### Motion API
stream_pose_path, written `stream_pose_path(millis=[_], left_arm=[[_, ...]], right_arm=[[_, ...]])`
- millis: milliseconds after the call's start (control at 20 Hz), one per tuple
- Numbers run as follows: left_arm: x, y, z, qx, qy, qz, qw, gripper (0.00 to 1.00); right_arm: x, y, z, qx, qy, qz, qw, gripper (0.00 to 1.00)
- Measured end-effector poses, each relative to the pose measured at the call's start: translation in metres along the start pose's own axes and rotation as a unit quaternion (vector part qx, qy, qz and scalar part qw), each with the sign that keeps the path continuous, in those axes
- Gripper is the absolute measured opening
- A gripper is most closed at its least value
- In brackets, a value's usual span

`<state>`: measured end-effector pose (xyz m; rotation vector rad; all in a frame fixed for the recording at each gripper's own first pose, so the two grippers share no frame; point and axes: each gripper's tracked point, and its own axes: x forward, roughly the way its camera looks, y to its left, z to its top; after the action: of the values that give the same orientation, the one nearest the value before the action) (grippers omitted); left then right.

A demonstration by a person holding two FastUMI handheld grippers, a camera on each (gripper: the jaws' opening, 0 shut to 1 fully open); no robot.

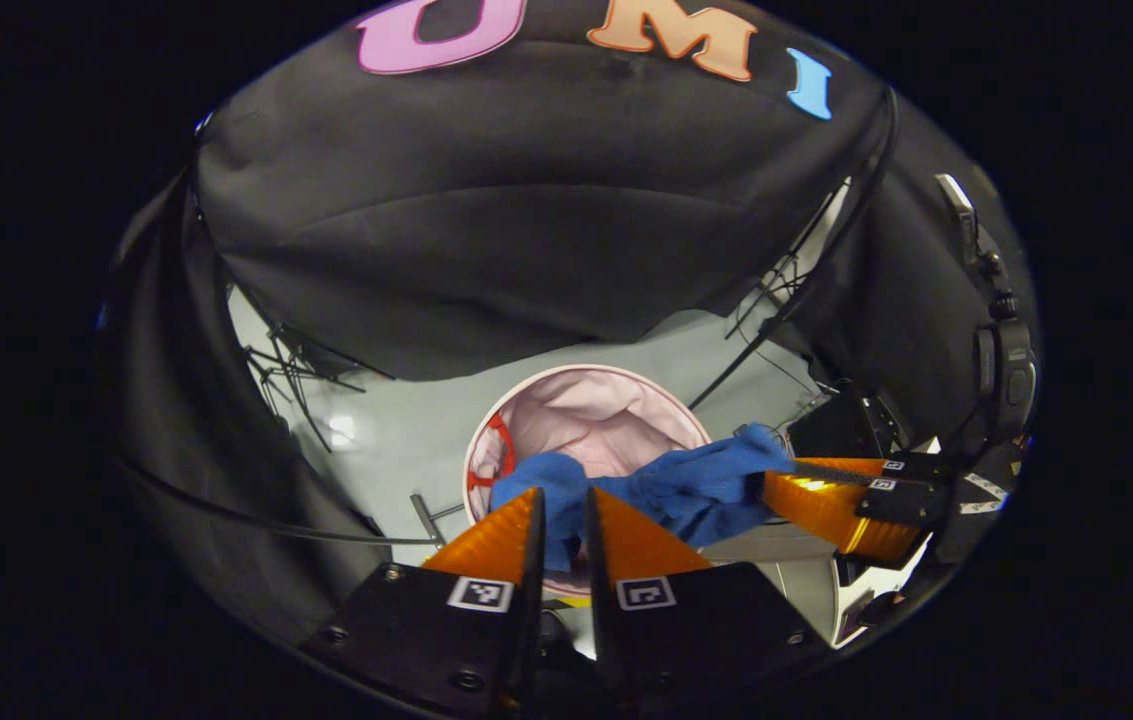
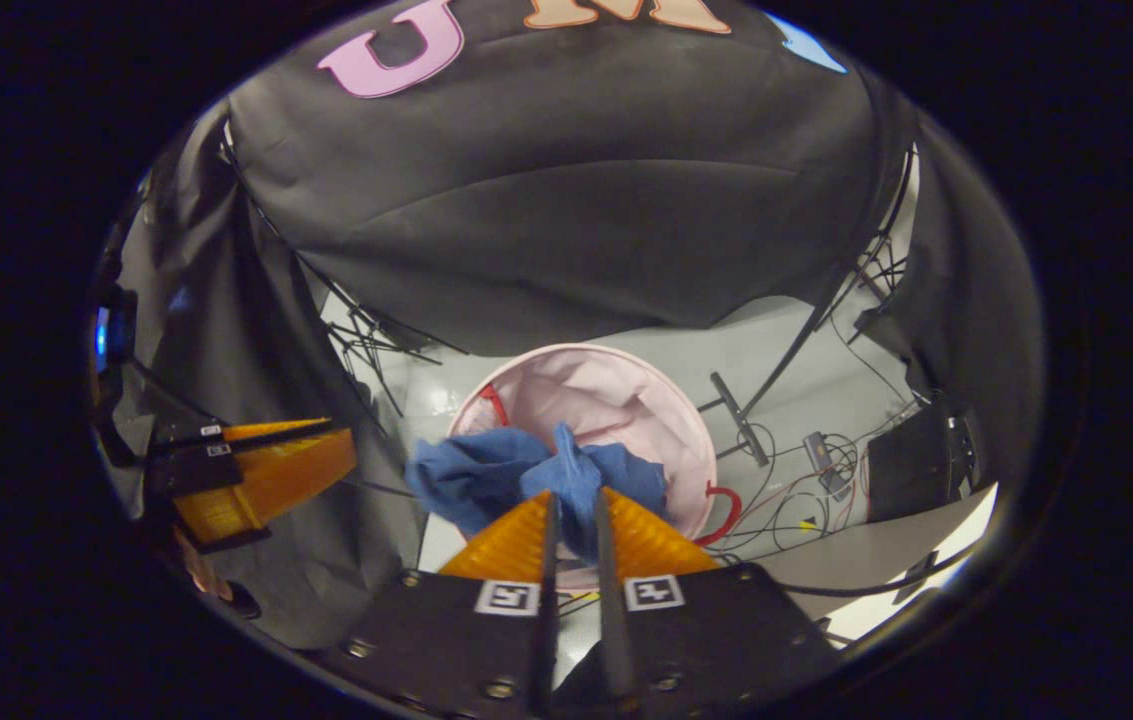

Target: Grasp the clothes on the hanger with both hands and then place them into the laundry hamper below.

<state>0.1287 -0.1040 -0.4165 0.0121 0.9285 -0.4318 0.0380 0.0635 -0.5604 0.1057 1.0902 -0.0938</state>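
One blue garment [image 1: 696, 485], one pink laundry hamper [image 1: 616, 385] with two red handles [image 2: 721, 510], and two grippers: left gripper [image 1: 566, 505], right gripper [image 2: 574, 505].

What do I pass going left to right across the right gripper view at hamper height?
left gripper → blue clothes, pinched by the right gripper → pink laundry hamper → red handle → cables on the floor

A pale grey floor [image 2: 776, 370] carries a round pink laundry hamper [image 2: 666, 400], tangled cables [image 2: 796, 500] and black stand legs [image 1: 296, 375].
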Motion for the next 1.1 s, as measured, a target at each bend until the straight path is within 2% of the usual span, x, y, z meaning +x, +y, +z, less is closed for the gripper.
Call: stream_pose_path(millis=[50,100,150,200,300,350,400,450,500,550,650,700,750,800,900,950,1100], left_arm=[[-0.004,-0.001,0.005,0.004,-0.004,0.002,1.0,0.42],[-0.012,-0.001,0.008,0.005,-0.008,0.003,1.0,0.45],[-0.018,0.0,0.012,0.001,-0.013,0.005,1.0,0.53],[-0.024,0.0,0.014,-0.003,-0.016,0.007,1.0,0.51],[-0.031,0.008,0.014,-0.012,-0.02,0.013,1.0,0.54],[-0.037,0.01,0.014,-0.016,-0.019,0.014,1.0,0.52],[-0.045,0.008,0.013,-0.019,-0.019,0.012,1.0,0.53],[-0.051,0.009,0.014,-0.02,-0.02,0.012,1.0,0.56],[-0.056,0.012,0.014,-0.019,-0.021,0.014,0.999,0.63],[-0.06,0.015,0.015,-0.019,-0.024,0.017,0.999,0.59],[-0.07,0.018,0.019,-0.026,-0.035,0.022,0.999,0.64],[-0.077,0.02,0.021,-0.029,-0.041,0.026,0.998,0.69],[-0.081,0.024,0.024,-0.027,-0.051,0.035,0.998,0.84],[-0.086,0.026,0.028,-0.023,-0.056,0.04,0.997,1.0],[-0.089,0.027,0.032,-0.021,-0.063,0.04,0.997,0.99],[-0.092,0.027,0.034,-0.025,-0.066,0.041,0.997,1.0],[-0.107,0.028,0.045,-0.037,-0.083,0.039,0.995,0.99]], right_arm=[[-0.004,0.002,0.006,-0.004,-0.006,-0.001,1.0,0.26],[-0.009,0.004,0.013,-0.012,-0.012,-0.001,1.0,0.28],[-0.019,0.008,0.018,-0.02,-0.018,0.0,1.0,0.32],[-0.03,0.011,0.023,-0.028,-0.024,0.001,0.999,0.36],[-0.049,0.019,0.036,-0.035,-0.036,0.005,0.999,0.36],[-0.058,0.021,0.039,-0.04,-0.04,0.004,0.998,0.4],[-0.065,0.023,0.043,-0.045,-0.045,0.003,0.998,0.47],[-0.07,0.026,0.044,-0.049,-0.049,0.003,0.998,0.48],[-0.075,0.028,0.047,-0.053,-0.051,0.0,0.997,0.61],[-0.079,0.028,0.047,-0.055,-0.052,-0.007,0.997,0.74],[-0.084,0.045,0.05,-0.058,-0.055,0.008,0.997,1.0],[-0.086,0.052,0.054,-0.06,-0.056,0.013,0.997,1.0],[-0.092,0.054,0.056,-0.062,-0.061,0.015,0.996,0.97],[-0.098,0.056,0.06,-0.066,-0.068,0.014,0.995,1.0],[-0.11,0.06,0.065,-0.07,-0.08,0.014,0.994,0.97],[-0.114,0.061,0.066,-0.073,-0.088,0.011,0.993,1.0],[-0.128,0.065,0.074,-0.068,-0.105,0.007,0.992,1.0]])
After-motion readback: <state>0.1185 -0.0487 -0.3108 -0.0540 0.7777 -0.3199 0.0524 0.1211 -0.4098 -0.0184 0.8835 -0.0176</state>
